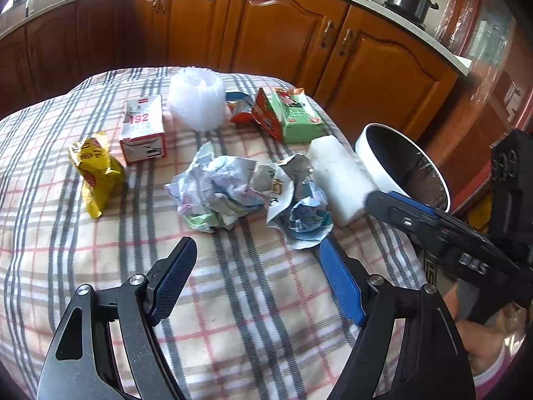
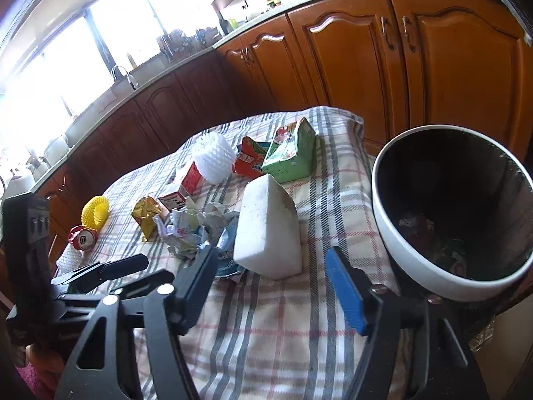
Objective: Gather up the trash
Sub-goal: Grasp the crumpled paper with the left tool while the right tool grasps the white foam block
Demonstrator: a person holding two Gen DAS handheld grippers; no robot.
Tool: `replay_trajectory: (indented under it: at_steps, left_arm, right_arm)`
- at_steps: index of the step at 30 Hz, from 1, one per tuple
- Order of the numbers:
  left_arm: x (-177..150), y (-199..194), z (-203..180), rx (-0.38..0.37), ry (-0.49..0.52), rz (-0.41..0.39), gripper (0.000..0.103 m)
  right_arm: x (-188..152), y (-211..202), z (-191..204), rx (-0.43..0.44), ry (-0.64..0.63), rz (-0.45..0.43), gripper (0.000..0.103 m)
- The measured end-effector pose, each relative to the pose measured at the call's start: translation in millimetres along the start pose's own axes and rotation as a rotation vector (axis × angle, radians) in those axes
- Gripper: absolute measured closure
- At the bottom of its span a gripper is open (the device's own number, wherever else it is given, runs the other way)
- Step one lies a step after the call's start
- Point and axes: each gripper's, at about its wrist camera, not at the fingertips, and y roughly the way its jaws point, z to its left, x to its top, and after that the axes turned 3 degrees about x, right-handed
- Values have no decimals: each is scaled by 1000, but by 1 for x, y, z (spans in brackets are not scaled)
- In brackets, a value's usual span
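Observation:
Trash lies on a plaid-covered table (image 1: 233,300). Crumpled wrappers (image 1: 220,190) sit in the middle, just ahead of my open, empty left gripper (image 1: 256,250). A white foam block (image 1: 336,176) lies to their right, beside a white-rimmed bin (image 1: 399,163). In the right wrist view the foam block (image 2: 266,226) stands just ahead of my open, empty right gripper (image 2: 269,260), and the bin (image 2: 453,213) at the right holds some trash. The right gripper also shows in the left wrist view (image 1: 383,200), next to the foam block.
A yellow packet (image 1: 96,170), a red-and-white carton (image 1: 143,130), a white foam net (image 1: 196,100), a green carton (image 1: 293,113) and an orange wrapper (image 1: 243,110) lie further back. A yellow net (image 2: 96,213) and a red can (image 2: 83,238) lie left. Wooden cabinets (image 1: 266,33) stand behind.

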Motion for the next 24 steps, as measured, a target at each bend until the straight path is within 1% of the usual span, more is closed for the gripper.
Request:
replay_trajectory:
  at_steps: [2,3,4,5,6,7,8,10,12,14,15,19,24]
  left_arm:
    - [2,3,-5,-7,9,4,29]
    - [3,5,-7,-13,11,9,30]
    - [5,8,-9,-18,13,13,31]
    - [7,10,-11,-19,17,18,35]
    - [8,13,-14,-18,22,23,37]
    - [9,17,-16,-20,26,31,42]
    - [10,20,-19,-24,28,38,48]
    - [11,27,-24,-31,39,53,54]
    - [11,33,-30,-26,53,61,60]
    - [11,39,-34,-9,64,66,73]
    - [12,41,-36,-7,65,68,76]
    - [10,43,-41,-10,76,68,101]
    - [6,31,-48,-31,86,44,101]
  right_arm:
    - [3,11,-4,4,-1,21,45]
    - [4,17,-6,12,1,32,45]
    - [4,21,-9,31,6,40,47]
    - [5,25,-11,57,15,48,50]
    - [5,27,-13,91,25,53,63]
    - [5,27,-14,119,32,53,67]
    - [6,24,-14,121,34,44,70]
    - [5,14,-14,114,26,22,78]
    - [4,4,-17,112,32,6,79]
    - [3,-8,-22,104,43,-14,80]
    - [3,-13,-23,103,50,-23,80]
    - [1,-36,-33,92,78,-66,80]
    - [-5,-54,-43,74,105,-94,80]
